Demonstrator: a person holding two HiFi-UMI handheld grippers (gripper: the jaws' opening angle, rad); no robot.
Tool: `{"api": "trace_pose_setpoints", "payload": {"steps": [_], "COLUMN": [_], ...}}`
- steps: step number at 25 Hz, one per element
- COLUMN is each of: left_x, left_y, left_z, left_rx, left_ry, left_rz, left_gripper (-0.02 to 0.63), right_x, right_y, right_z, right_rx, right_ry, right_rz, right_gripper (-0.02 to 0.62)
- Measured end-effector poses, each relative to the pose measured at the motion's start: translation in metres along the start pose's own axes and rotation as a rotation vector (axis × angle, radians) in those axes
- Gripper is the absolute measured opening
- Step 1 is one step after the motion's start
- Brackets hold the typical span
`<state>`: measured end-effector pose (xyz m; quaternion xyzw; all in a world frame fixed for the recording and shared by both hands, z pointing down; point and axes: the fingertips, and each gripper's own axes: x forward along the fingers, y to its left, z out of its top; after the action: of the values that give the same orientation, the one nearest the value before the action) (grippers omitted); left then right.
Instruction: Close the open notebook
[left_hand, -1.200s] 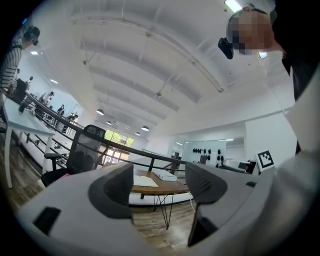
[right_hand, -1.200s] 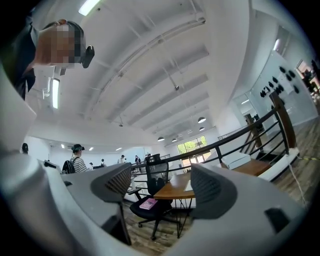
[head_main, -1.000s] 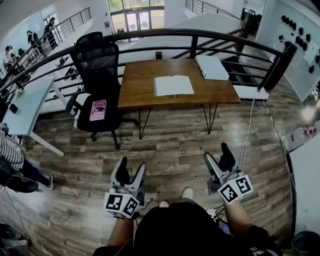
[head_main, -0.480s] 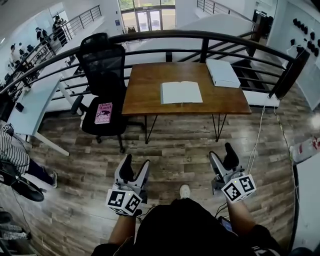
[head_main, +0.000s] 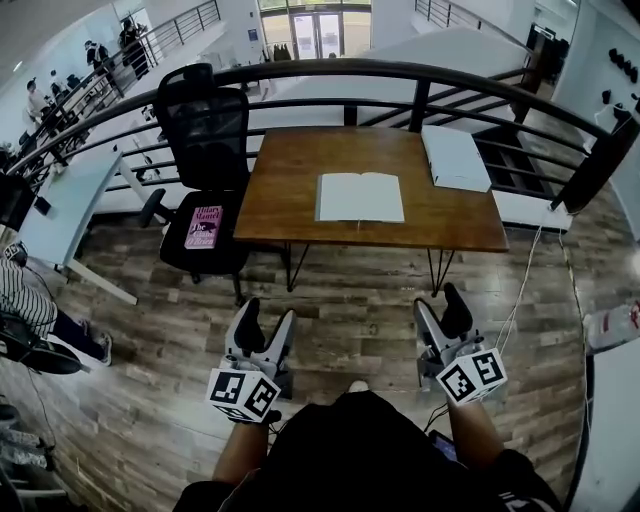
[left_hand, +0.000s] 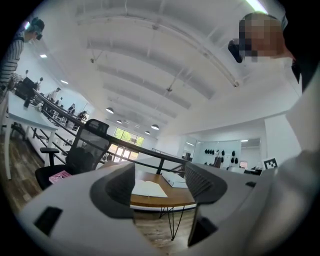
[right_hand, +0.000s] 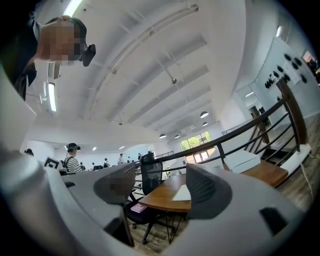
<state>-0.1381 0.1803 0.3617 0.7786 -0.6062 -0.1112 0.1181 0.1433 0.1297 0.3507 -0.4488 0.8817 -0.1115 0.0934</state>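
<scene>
Wooden table (head_main: 290, 190) fills more of the head view than a second ago, so the person has walked closer. The notebook (head_main: 360, 197) lies at the table's middle, dead ahead at 12 o'clock, with both white pages flat and open. Nothing about the book itself has changed. The closing has not begun, and the approach looks only part done, with bare floor between the grippers and the table's near edge. A black chair (head_main: 205, 140) with a pink book (head_main: 203, 227) on its seat stands at 10 o'clock. The left gripper (head_main: 265, 322) points at the table with its jaws wide apart and nothing between them. The right gripper (head_main: 440, 310) is likewise empty, its jaws wide but narrowing at this moment, touching nothing.
</scene>
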Motion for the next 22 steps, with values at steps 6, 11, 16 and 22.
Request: {"api": "trace_pose_setpoints", "payload": {"steps": [6, 11, 16, 22], "left_x": [0.032, 0.046, 0.059, 0.093], "left_y": [-0.016, -0.024, -0.020, -0.010], "left_z": [-0.006, -0.010, -0.019, -0.023], "left_rx": [0.007, 0.035, 0.034, 0.030], "left_ry": [-0.012, 0.012, 0.029, 0.042], "left_rz": [0.029, 0.028, 0.032, 0.002], "left_gripper": [0.314, 0.314, 0.314, 0.314], "right_x": [0.012, 0.020, 0.028, 0.048], "right_y": [-0.034, -0.056, -0.071, -0.082], "right_z": [0.003, 0.005, -0.005, -0.007], "right_rx": [0.004, 0.000, 0.023, 0.022], "right_ry": [0.024, 0.048, 0.066, 0.069], "right_rz": [0.033, 0.041, 0.028, 0.017], "right_gripper": [0.313, 0.310, 0.302, 0.303]}}
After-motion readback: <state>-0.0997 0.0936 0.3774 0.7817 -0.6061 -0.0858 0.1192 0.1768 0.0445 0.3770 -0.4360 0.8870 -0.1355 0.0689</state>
